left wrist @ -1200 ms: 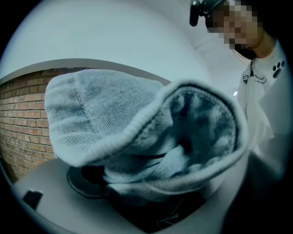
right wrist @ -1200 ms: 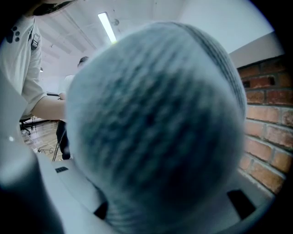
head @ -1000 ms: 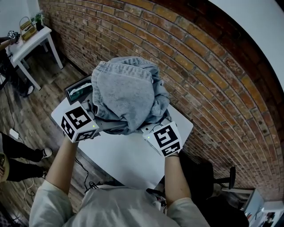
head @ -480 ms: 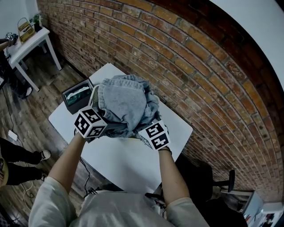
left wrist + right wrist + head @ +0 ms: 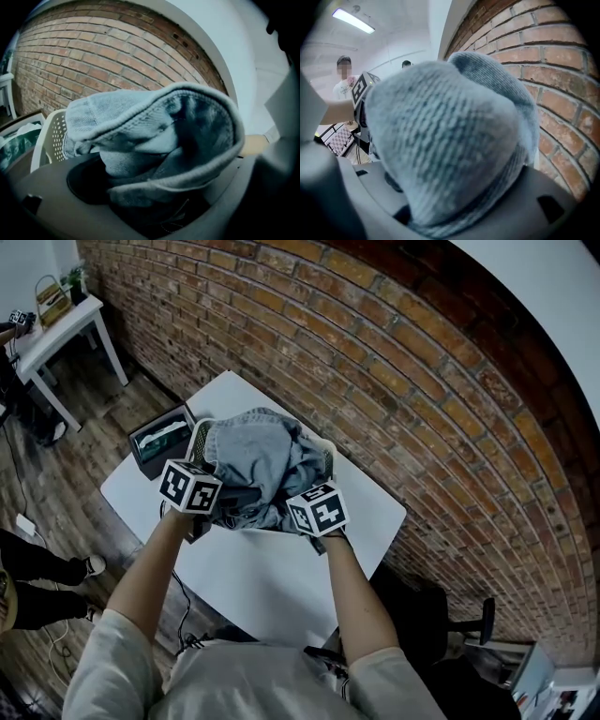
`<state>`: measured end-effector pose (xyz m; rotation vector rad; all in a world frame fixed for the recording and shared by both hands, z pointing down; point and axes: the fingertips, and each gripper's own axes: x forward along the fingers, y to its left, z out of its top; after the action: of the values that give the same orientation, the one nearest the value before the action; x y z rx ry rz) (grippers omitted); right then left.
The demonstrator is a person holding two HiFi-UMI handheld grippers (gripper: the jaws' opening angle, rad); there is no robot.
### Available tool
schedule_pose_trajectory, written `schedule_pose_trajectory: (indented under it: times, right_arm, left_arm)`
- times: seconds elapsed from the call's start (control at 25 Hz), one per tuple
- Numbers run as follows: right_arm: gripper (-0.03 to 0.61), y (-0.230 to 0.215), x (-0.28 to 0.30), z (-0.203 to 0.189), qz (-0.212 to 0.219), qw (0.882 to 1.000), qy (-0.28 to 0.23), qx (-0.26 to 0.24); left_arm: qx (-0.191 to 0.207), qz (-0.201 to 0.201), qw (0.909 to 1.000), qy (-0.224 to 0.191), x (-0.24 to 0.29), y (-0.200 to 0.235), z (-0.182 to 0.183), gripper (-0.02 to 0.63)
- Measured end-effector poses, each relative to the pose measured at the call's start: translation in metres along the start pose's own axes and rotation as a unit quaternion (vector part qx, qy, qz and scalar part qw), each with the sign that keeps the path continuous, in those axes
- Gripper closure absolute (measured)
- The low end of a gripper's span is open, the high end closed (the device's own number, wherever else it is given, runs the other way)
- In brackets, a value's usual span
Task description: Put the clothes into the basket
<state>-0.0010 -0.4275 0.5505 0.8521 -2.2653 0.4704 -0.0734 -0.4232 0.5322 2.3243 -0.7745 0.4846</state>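
Observation:
A bundle of light-blue denim clothes (image 5: 262, 463) sits down in the white perforated basket (image 5: 200, 437) on the white table (image 5: 272, 568). My left gripper (image 5: 204, 504) is at the basket's near left side, and in the left gripper view the denim (image 5: 154, 136) is bunched between its jaws, with the basket wall (image 5: 50, 136) to the left. My right gripper (image 5: 298, 514) is at the near right side. Its jaws are opening, and thick folded cloth (image 5: 450, 136) still fills the space between them. The fingertips of both are hidden by cloth.
A dark box with green contents (image 5: 157, 440) stands just left of the basket. The brick wall (image 5: 403, 381) runs behind the table. A small white side table (image 5: 56, 324) is at the far left, a chair (image 5: 469, 615) at the lower right, and a bystander's legs (image 5: 47, 568) at the left.
Both grippers have carried the denim bundle away from me and down, from above the table into the basket. The bundle now looks smaller and lies lower.

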Motion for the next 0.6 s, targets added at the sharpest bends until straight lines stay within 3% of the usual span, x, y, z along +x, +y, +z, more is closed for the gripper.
schedule_pose_trajectory:
  times: [0.16,0.28,0.6]
  right_arm:
    - [0.282,-0.008,0.001,0.002,-0.029,0.999,-0.005,0.024]
    - [0.281,-0.009,-0.008,0.004,-0.033,0.999,-0.007,0.033]
    - [0.226,-0.013,-0.036,-0.004,-0.058,0.997,-0.006,0.056]
  left_arm:
    - [-0.02,0.046,0.9987,-0.011,-0.01,0.019,0.002,0.106]
    - [-0.036,0.057,0.9972,-0.031,-0.018,0.019,0.007,0.106]
    - [0.002,0.112,0.9936,-0.014,-0.034,0.013,0.012,0.106]
